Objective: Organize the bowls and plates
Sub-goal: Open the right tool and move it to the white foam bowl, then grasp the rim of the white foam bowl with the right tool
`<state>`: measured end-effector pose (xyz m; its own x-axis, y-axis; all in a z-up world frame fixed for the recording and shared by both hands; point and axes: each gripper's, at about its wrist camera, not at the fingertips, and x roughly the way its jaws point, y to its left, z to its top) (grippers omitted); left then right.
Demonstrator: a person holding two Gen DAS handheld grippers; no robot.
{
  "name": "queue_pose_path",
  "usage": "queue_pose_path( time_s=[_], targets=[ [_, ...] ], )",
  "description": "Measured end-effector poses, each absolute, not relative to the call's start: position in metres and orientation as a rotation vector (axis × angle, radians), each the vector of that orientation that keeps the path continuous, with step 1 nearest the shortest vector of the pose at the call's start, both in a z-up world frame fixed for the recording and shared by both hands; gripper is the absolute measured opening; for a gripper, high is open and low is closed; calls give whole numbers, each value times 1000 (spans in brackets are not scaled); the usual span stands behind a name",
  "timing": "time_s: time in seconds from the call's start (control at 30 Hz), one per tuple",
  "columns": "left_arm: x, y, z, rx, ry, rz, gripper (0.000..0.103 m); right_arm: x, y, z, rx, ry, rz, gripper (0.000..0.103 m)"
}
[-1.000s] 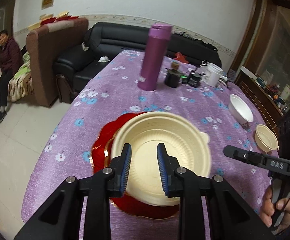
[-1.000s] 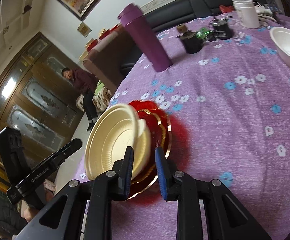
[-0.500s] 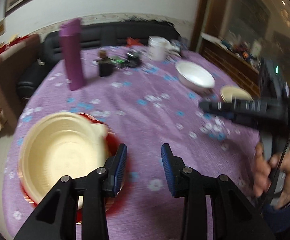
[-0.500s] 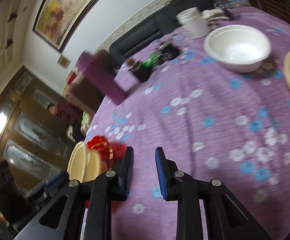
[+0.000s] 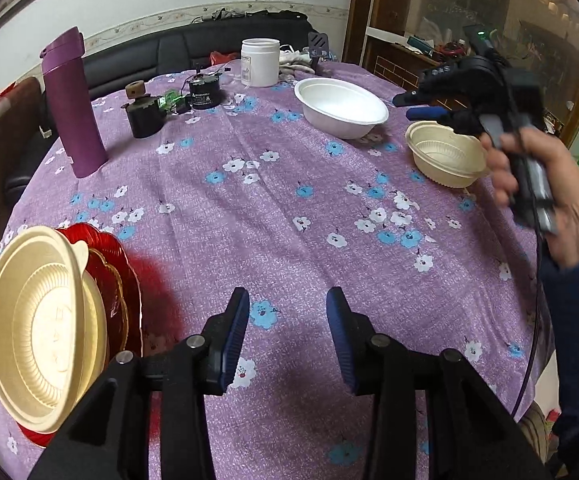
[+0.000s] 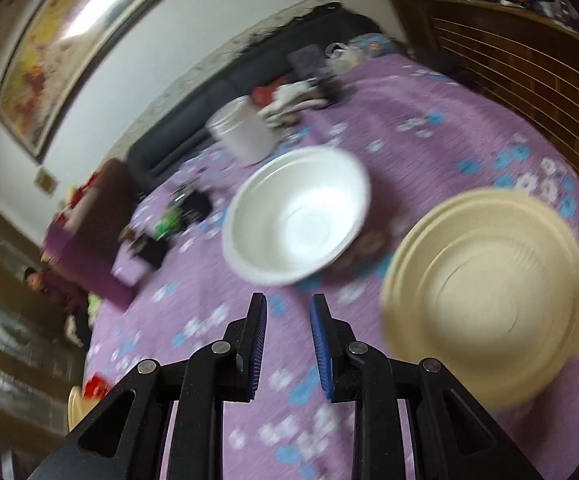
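Both grippers' jaws apart, empty; right gripper [image 6: 285,344] nearing cream bowl [image 6: 485,300], whose thin rim may slip or tip.

Both low over table [image 5: 273,208] — bowl [image 5: 341,106] shared

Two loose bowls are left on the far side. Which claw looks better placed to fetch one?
Probably the right claw: it is open and empty beside the cream bowl and white bowl. The left claw, also open, hangs across the table by the stack.
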<state>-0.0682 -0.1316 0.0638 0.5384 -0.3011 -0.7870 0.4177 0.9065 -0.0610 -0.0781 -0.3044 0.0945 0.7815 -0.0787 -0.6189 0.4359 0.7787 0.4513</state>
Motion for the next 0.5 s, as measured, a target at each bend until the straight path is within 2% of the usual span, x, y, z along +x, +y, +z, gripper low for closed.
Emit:
queue_pose_path(
  time_s=[0.43, 0.47, 0.5],
  targets=[
    [-55, -131, 59, 127, 932, -435, 39, -11, -364, 71, 691, 738, -403, 28],
    [-54, -131, 59, 125, 933, -435, 39, -7, -362, 69, 674, 757, -406, 27],
    [-53, -130, 59, 124, 934, -435, 39, -5, -360, 69, 655, 765, -409, 22]
  ],
)
